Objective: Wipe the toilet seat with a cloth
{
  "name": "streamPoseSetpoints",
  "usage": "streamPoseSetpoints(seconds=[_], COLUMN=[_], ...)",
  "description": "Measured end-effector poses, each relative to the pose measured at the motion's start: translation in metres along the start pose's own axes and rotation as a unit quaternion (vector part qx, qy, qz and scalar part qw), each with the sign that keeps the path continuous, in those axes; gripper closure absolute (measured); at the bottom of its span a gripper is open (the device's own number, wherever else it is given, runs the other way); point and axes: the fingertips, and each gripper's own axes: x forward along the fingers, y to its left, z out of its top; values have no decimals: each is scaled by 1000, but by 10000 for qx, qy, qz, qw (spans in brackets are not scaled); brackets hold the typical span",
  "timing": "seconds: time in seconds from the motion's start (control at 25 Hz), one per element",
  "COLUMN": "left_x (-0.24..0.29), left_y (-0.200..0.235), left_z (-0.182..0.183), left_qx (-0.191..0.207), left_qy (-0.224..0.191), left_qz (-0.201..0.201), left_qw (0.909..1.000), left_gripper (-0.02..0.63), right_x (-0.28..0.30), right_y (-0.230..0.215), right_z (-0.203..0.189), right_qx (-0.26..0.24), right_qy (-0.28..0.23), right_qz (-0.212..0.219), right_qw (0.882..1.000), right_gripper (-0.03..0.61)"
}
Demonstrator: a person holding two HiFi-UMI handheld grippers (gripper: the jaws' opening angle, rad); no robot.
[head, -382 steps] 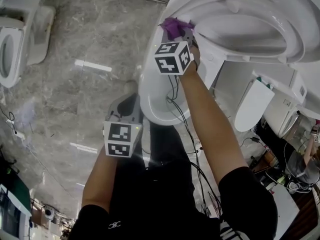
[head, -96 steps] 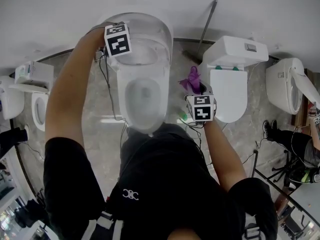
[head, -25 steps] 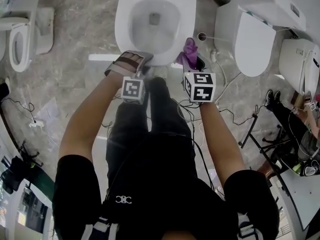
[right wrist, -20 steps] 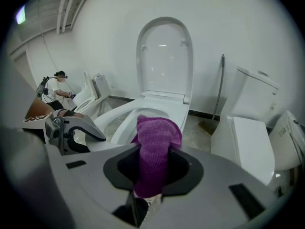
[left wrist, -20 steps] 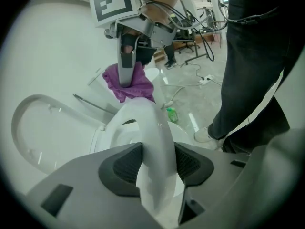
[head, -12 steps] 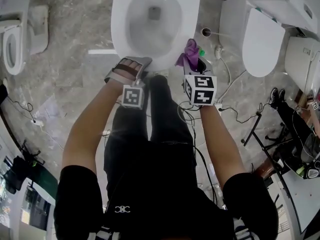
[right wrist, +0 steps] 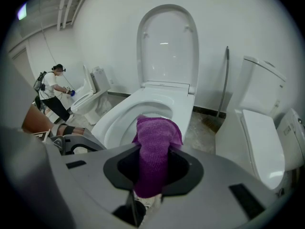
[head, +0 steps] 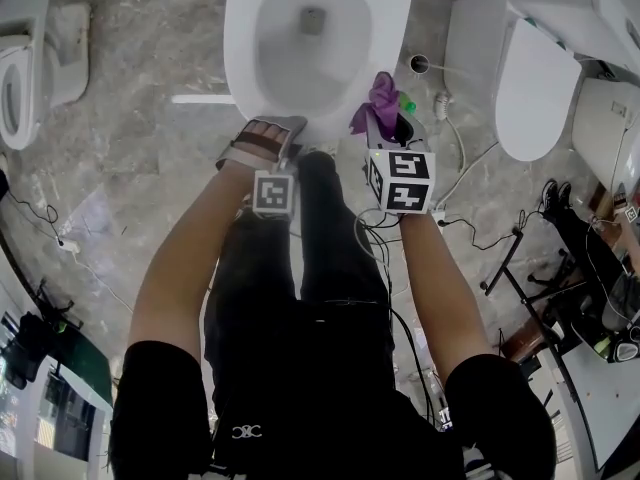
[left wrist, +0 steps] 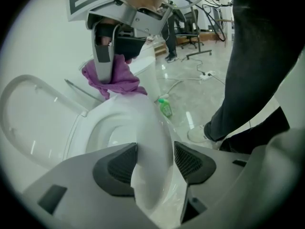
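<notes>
Cloth (right wrist: 153,137) sits clamped in my right gripper (right wrist: 152,171); my left gripper (left wrist: 155,162) jaws, just opening, loosely straddle the seat (left wrist: 145,123) rim.

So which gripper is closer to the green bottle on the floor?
Right. The right gripper, shut on the purple cloth, hangs close by the green bottle; the left gripper, its jaws just opening around the toilet's front rim, is farther off.

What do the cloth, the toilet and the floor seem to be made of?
Cloth: likely microfibre or terry, matte purple, with a fuzzy looped weave.
Toilet: probably glazed ceramic, glossy white with sharp highlights.
Floor: polished stone or marble-look tile, grey, veined, reflecting lights.
</notes>
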Motion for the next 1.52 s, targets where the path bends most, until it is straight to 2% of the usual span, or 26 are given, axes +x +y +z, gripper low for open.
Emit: streamPoseSetpoints(seconds=[0.12,0.2,0.28,0.36,0.52,0.6,0.68,0.72,0.92,1.08,1.2,1.28,1.4,1.44,1.52], left_x=[14,22,27,34,48,50,50,50,52,41,24,9,-13,-19,-29], left_y=[-14,-21,-26,-32,-39,-35,-30,-29,-26,-20,-5,9,32,38,49], left_z=[-4,-8,-11,-15,-21,-19,-14,-13,-12,-9,-7,-7,-14,-19,-30], left_qx=[-116,-170,-392,-637,-813,-1264,-1854,-2013,-2098,-2761,-3221,-3546,-4158,-4351,-4713], left_qy=[49,70,113,238,496,419,302,289,304,225,0,-121,-174,-159,-75], left_qz=[-227,-345,-523,-738,-910,-905,-997,-1044,-1089,-1159,-838,-445,196,349,572], left_qw=[9997,9992,9978,9950,9913,9870,9771,9735,9712,9539,9430,9339,9091,8996,8801], left_gripper=[315,294,290,251,249,249,249,249,250,250,262,335,575,607,607], right_x=[5,8,12,16,19,20,20,20,20,19,17,14,9,9,9], right_y=[4,8,10,10,11,10,8,8,7,7,3,-3,-13,-16,-22], right_z=[-8,-13,-15,-16,-17,-17,-18,-19,-21,-18,-12,-9,-3,0,6], right_qx=[-307,-373,-338,-269,-211,-178,-151,-149,-152,-149,-121,-95,-47,-29,0], right_qy=[39,62,57,34,42,20,22,36,32,-32,-135,-188,-249,-274,-325], right_qz=[-32,-12,-9,0,15,17,22,29,50,40,29,13,-26,-31,-21], right_qw=[9995,9993,9994,9996,9998,9998,9999,9999,9999,9999,9998,9998,9997,9996,9995], right_gripper=[483,483,483,483,483,483,483,483,483,483,483,483,483,483,483])
